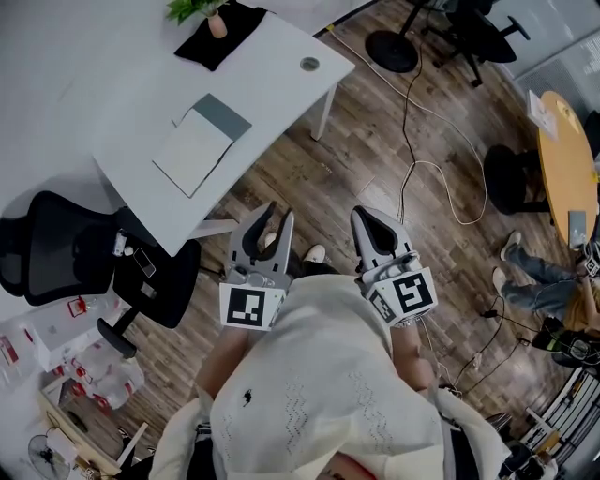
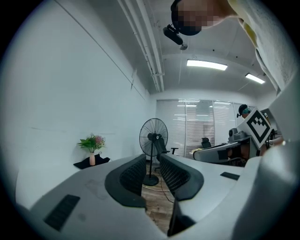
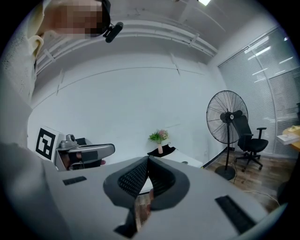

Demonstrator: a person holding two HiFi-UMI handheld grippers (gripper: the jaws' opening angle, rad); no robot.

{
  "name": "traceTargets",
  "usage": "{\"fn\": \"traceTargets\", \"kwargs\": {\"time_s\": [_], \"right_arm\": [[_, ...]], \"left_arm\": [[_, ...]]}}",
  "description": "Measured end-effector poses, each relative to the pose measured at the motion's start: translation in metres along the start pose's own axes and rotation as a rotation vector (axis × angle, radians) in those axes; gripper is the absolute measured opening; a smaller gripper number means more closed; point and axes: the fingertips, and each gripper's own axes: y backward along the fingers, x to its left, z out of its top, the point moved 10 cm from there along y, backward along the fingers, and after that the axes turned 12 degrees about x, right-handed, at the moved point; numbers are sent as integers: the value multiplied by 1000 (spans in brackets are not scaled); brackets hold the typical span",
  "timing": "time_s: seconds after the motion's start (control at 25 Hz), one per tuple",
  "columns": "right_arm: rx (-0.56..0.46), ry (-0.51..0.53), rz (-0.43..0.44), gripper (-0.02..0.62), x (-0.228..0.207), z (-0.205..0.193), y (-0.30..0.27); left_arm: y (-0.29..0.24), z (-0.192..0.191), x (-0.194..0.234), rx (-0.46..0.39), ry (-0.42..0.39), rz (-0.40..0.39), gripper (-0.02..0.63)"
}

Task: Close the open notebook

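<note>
The notebook (image 1: 195,147) lies open on the white desk (image 1: 112,94) at the upper left of the head view, a pale page showing with a grey-green part (image 1: 223,115) at its far end. Both grippers hang over the wooden floor, short of the desk's near corner and well apart from the notebook. My left gripper (image 1: 270,223) (image 2: 152,158) is open with nothing between its fingers. My right gripper (image 1: 376,221) (image 3: 148,160) has its fingertips together and holds nothing. In the right gripper view the desk edge (image 3: 187,162) shows just past the jaws.
A potted plant (image 1: 212,13) (image 3: 160,137) stands on a black mat at the desk's far end. A black office chair (image 1: 56,246) sits left of the desk. A standing fan (image 2: 153,136), cables (image 1: 424,167) on the floor, a round wooden table (image 1: 566,169) and a seated person's legs (image 1: 527,274) are around.
</note>
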Motion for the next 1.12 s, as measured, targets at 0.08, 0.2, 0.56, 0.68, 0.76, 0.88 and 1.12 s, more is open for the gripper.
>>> {"fn": "traceTargets", "kwargs": {"time_s": [0.08,0.2,0.56,0.68,0.76,0.88,1.12], "right_arm": [[9,-1,8,0,-1,0,-2],[21,1,13,2,-5,1,-9],[38,4,2,0,-24,20,-41],[40,11,6,0,-30,30,-57],[44,16,10,0,-34,37,-69],[52,20,15,2,-40,46,-85],[61,41,24,0,-49,66,-122]], "left_arm": [[-4,0,1,4,5,5,94],[-11,-1,6,14,16,6,94],[-45,9,33,11,29,2,95],[-59,15,46,12,29,3,95],[-68,17,54,8,35,4,95],[-82,20,67,10,38,4,95],[-106,30,98,2,42,13,97]]}}
